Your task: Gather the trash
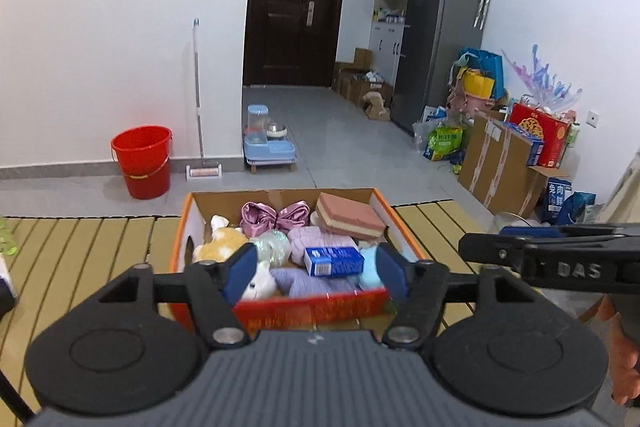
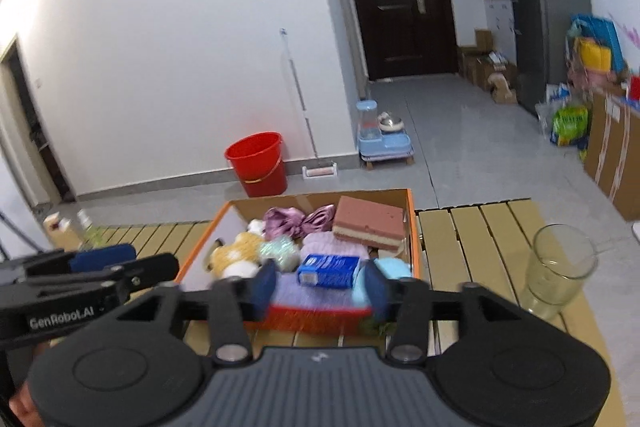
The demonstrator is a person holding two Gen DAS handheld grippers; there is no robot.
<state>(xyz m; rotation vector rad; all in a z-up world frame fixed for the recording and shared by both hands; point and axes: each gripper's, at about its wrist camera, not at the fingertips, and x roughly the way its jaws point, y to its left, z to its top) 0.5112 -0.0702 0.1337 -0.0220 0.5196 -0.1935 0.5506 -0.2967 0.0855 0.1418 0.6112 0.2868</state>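
An orange-edged cardboard box (image 1: 182, 227) stands on the slatted table and also shows in the right wrist view (image 2: 414, 227). In it lie a small blue carton (image 1: 334, 261) (image 2: 328, 271), a pink satin bow (image 1: 276, 215), a pink and cream block (image 1: 348, 217), a yellow and white plush toy (image 1: 218, 247) and lilac knitwear (image 1: 312, 243). My left gripper (image 1: 316, 273) is open, raised before the box's near wall, nothing between its pads. My right gripper (image 2: 320, 287) is open and likewise holds nothing. Both hover side by side; each sees a finger (image 1: 500, 251) (image 2: 152, 267) of the other.
A drinking glass (image 2: 556, 271) stands on the table (image 1: 80, 259) right of the box. Small bottles (image 2: 84, 223) sit at the table's far left. On the floor beyond are a red bucket (image 1: 142, 161), a mop, a pet feeder (image 1: 268, 143) and stacked cartons (image 1: 500, 163).
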